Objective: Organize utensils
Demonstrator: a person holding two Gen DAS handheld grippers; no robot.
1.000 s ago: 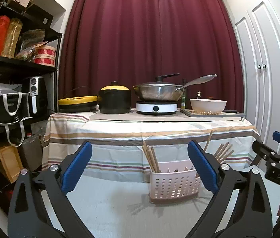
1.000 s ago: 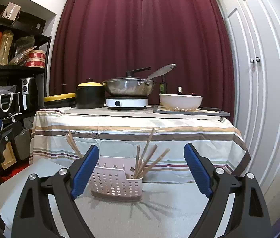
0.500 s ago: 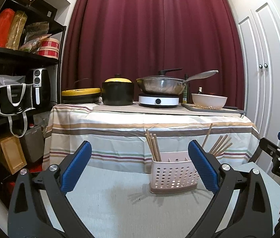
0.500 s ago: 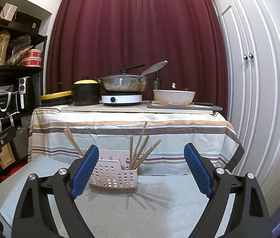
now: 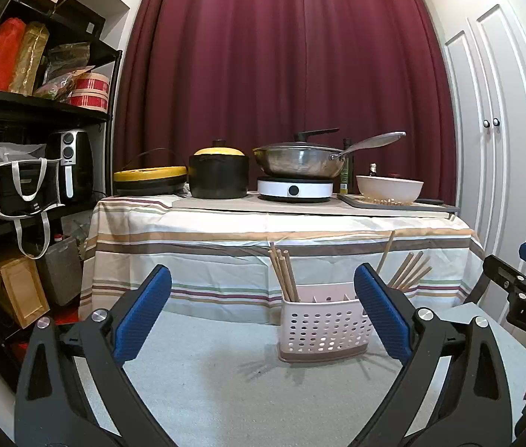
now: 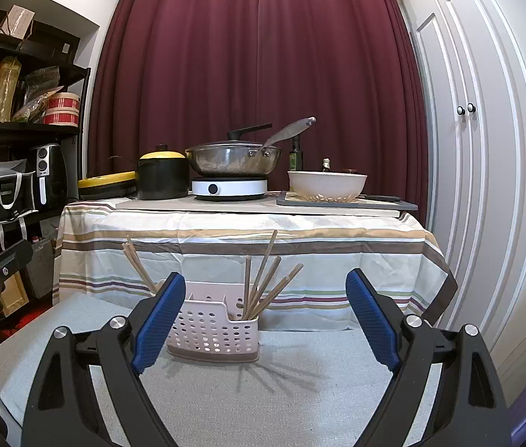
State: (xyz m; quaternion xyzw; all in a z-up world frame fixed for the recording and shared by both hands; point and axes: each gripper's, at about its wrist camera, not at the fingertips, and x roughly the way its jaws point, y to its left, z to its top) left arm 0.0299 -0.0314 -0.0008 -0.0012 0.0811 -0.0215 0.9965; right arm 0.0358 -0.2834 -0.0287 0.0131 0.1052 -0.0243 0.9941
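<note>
A pale pink perforated utensil caddy (image 5: 322,329) stands on the grey work surface (image 5: 207,365); it also shows in the right wrist view (image 6: 212,329). Several wooden chopsticks (image 5: 283,273) stand in its left compartment and several more (image 6: 264,285) lean in its right compartment. My left gripper (image 5: 263,313) is open and empty, held back from the caddy and a little to its left. My right gripper (image 6: 264,316) is open and empty, facing the caddy from its right side. The right gripper also shows at the right edge of the left wrist view (image 5: 523,290).
Behind the surface stands a table with a striped cloth (image 5: 263,238), carrying a black pot (image 5: 219,171), a wok on a hob (image 5: 296,164) and a white bowl (image 5: 389,188). Black shelves (image 5: 20,119) stand at left, white cabinet doors (image 6: 479,149) at right.
Both grippers have pulled back and tilted upward, so the caddy sits lower and farther off in both views. Both stay open and empty. The caddy and chopsticks have not moved.
</note>
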